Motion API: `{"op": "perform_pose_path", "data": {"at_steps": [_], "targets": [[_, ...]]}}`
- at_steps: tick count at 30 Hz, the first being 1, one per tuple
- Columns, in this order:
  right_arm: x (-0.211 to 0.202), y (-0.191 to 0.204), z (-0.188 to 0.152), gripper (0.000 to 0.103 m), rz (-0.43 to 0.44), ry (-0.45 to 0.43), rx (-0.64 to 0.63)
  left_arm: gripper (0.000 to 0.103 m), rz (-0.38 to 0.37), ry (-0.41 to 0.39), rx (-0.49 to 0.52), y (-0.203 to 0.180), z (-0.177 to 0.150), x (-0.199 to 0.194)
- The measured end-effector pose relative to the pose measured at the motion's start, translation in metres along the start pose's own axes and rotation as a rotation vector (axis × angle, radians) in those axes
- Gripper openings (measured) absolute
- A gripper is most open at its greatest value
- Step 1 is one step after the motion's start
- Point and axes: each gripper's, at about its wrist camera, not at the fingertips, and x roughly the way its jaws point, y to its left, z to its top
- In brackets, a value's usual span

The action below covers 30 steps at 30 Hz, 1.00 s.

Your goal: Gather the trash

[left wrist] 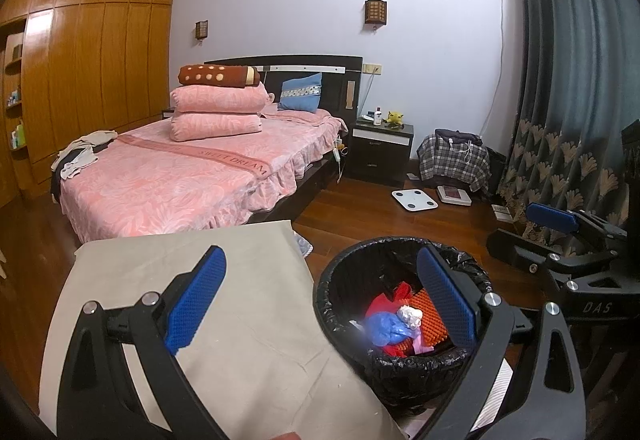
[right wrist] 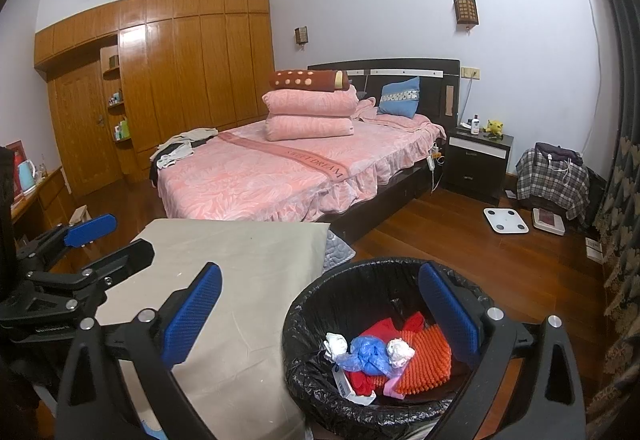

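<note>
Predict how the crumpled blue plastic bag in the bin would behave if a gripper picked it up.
The blue plastic bag looks thin and crumpled, so it would probably be floppy and sag from the fingers. It seems very light for its size. Its glossy film might slip, and since it lies against the white paper wads, it may drag one along.

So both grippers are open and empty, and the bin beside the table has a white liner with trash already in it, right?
Not quite: the liner is black, not white, as the right wrist view shows. The rest holds: both grippers, left and right, are open and empty, and the bin beside the table already holds trash.
</note>
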Motion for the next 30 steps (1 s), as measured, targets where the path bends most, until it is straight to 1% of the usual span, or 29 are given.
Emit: {"op": "perform_pose_path", "data": {"at_steps": [30], "targets": [[0.0003,-0.001,-0.0011,0.097,0.001,0.0,0.003,0.094,0.002,0.001,0.004,0.0003,-0.0006,-0.0011]]}}
